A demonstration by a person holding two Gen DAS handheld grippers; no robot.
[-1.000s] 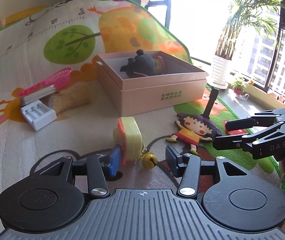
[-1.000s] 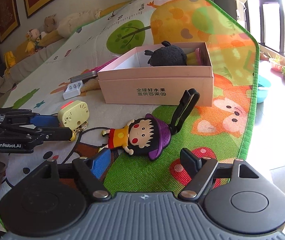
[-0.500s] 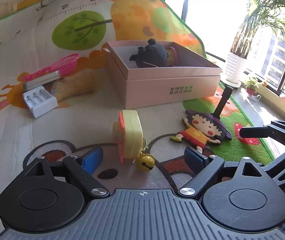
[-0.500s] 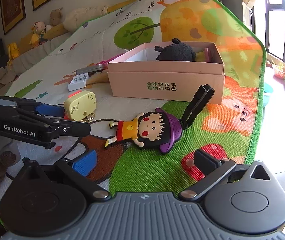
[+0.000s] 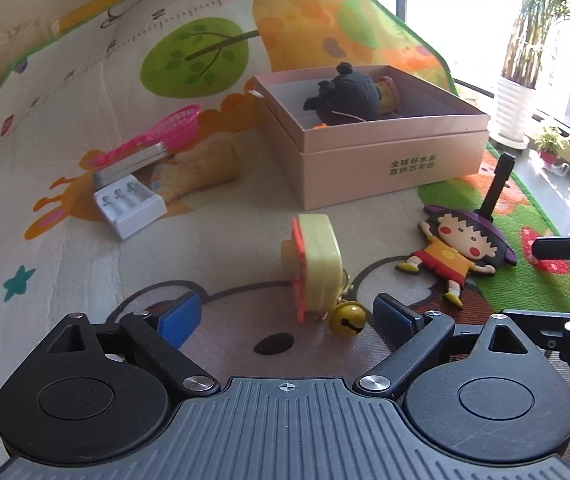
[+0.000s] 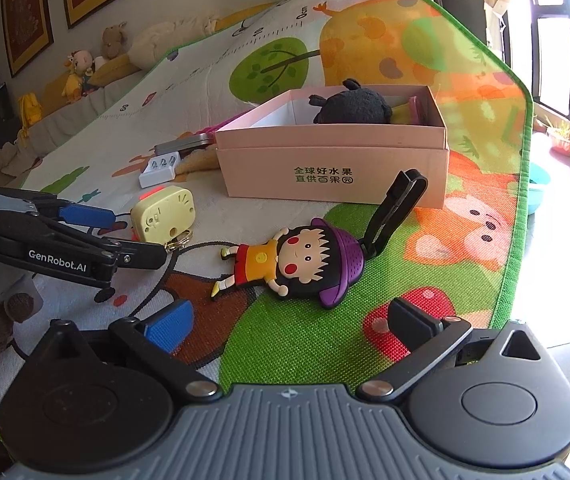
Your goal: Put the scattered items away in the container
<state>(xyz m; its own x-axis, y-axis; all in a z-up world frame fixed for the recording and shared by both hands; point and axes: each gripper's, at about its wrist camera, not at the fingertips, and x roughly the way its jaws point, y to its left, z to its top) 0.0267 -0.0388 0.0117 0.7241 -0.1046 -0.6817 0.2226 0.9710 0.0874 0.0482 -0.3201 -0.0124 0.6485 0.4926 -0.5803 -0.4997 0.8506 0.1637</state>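
A pink cardboard box (image 5: 393,160) (image 6: 325,152) stands on the play mat with a black plush toy (image 5: 345,98) (image 6: 349,108) inside. A yellow keychain case (image 5: 317,264) (image 6: 165,218) with a gold bell (image 5: 347,320) stands on edge just ahead of my left gripper (image 5: 285,316) (image 6: 133,236). Its jaws are opening, and the blue pads flank the case without touching it. A cartoon-girl luggage tag (image 6: 297,256) (image 5: 457,250) with a black strap lies flat in front of my right gripper (image 6: 291,320), which is wide open and holds nothing.
To the left of the box lie a white battery charger (image 5: 129,204), a silver tin (image 5: 129,162), a pink plastic scoop (image 5: 177,126) and a tan plush (image 5: 197,168). The mat's green edge (image 6: 517,240) runs close on the right. A potted plant (image 5: 513,108) stands by the window.
Both grippers' jaws have spread wide. The left gripper has tilted, and the yellow case now sits between its parted pads. The tag and box have not moved.
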